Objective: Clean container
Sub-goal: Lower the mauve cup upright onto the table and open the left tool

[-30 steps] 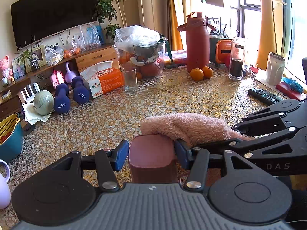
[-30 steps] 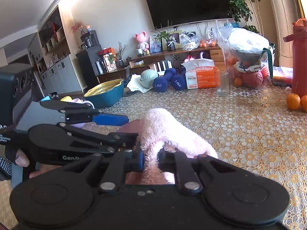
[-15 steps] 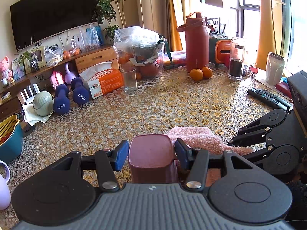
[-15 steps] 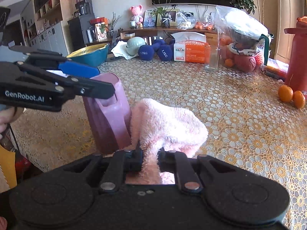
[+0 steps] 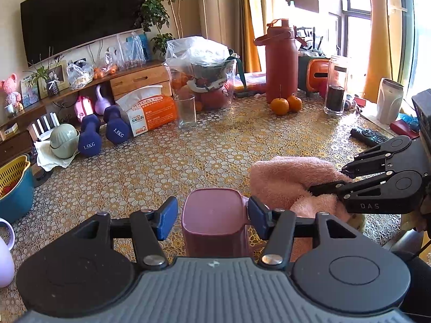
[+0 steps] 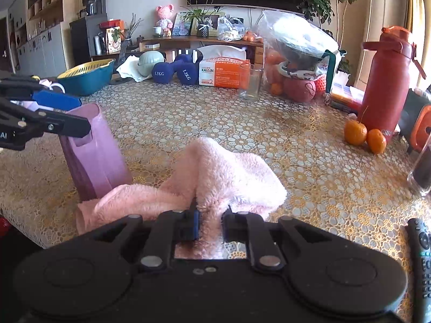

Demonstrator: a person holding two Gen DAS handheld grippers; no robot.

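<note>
A mauve plastic container (image 5: pixel 214 212) stands upright on the patterned tablecloth (image 5: pixel 188 161), near the table's front edge. My left gripper (image 5: pixel 212 216) straddles its top. The right blue pad (image 5: pixel 257 216) touches the wall, and a thin gap shows at the left pad, so it is open. From the right wrist view the container (image 6: pixel 91 158) stands at the left, with the left gripper's fingers (image 6: pixel 67 129) at its rim. A fluffy pink towel (image 6: pixel 229 180) lies bunched on the table just right of the container. My right gripper (image 6: pixel 212 215) is shut on the towel (image 5: pixel 285 177).
A black remote (image 5: pixel 369 136) lies at the right. Two oranges (image 5: pixel 285 105), a red bottle (image 5: pixel 281 70), a glass jar (image 5: pixel 335 86), a drinking glass (image 5: pixel 186 110), a tissue pack (image 5: pixel 150 115) and dumbbells (image 5: pixel 102 134) line the far side. A teal basket (image 5: pixel 13 183) sits at the left.
The right gripper has drawn the towel off the container, down and to the right onto the table. The left pads have spread slightly from the container's walls.
</note>
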